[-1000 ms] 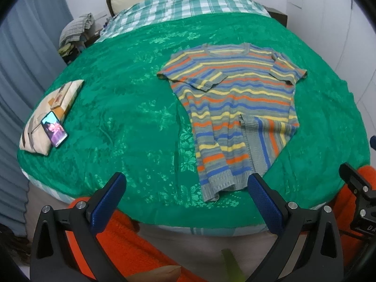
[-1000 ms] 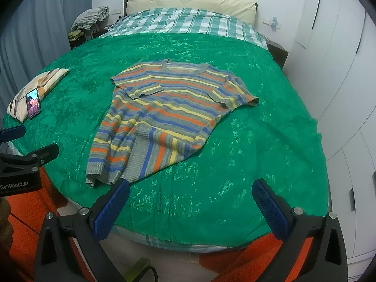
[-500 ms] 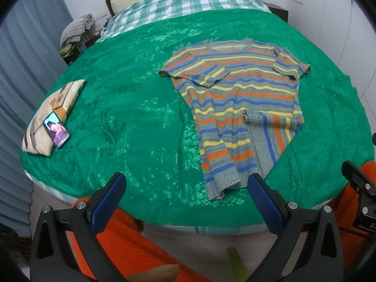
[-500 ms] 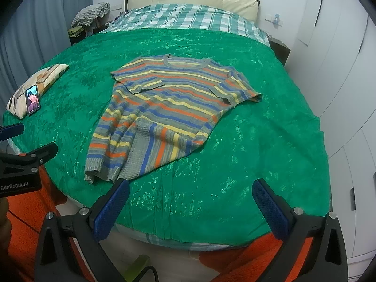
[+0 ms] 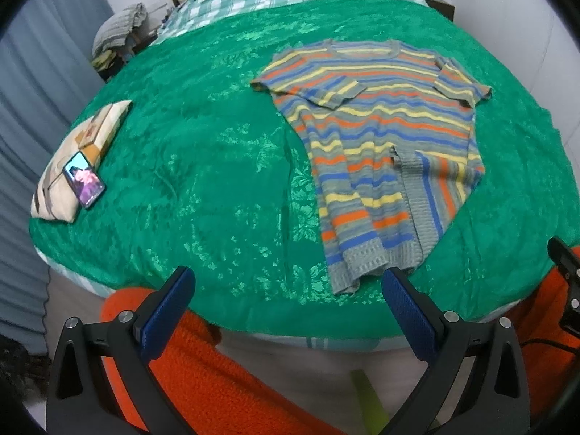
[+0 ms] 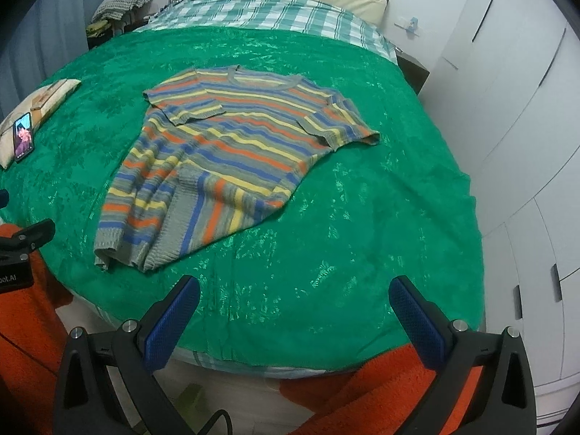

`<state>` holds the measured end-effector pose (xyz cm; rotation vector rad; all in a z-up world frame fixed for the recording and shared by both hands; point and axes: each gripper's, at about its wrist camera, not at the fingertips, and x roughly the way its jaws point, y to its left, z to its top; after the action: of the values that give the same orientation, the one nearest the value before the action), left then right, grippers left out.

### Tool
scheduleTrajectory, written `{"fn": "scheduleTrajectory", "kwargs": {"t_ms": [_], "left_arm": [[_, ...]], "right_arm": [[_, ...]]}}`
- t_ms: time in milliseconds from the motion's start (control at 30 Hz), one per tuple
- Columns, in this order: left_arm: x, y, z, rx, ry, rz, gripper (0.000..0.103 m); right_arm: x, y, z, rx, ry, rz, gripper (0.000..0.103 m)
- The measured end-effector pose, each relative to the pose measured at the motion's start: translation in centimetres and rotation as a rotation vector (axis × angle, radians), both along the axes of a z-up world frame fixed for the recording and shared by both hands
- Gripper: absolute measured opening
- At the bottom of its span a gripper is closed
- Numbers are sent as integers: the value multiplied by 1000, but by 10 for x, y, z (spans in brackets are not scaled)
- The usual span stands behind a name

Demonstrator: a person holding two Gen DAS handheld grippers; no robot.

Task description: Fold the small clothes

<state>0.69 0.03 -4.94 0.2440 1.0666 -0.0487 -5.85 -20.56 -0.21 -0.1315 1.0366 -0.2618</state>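
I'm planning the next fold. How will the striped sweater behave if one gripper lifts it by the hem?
The striped sweater is probably floppy: its knit already lies folded and rippled on the green bedspread. A single pinch would likely let the rest sag and drag. It looks light and unlikely to slip from the pads.

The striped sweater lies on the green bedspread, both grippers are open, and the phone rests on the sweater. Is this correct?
Not quite. The phone rests on a small pillow at the bed's left edge, well apart from the striped sweater, as the left wrist view shows. The sweater does lie on the green bedspread, with left gripper and right gripper open.
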Motion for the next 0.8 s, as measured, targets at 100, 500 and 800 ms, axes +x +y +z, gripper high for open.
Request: {"fn": "scheduleTrajectory", "kwargs": {"t_ms": [100, 500, 800], "left_arm": [[1, 2, 0, -3, 0, 6, 103], [5, 9, -3, -30, 13, 18, 103], [16, 47, -31, -154, 112, 66, 103]], "right_arm": [[0, 2, 0, -7, 4, 5, 103], [0, 6, -1, -11, 12, 16, 103], [67, 16, -24, 156, -24, 357, 103]]}}
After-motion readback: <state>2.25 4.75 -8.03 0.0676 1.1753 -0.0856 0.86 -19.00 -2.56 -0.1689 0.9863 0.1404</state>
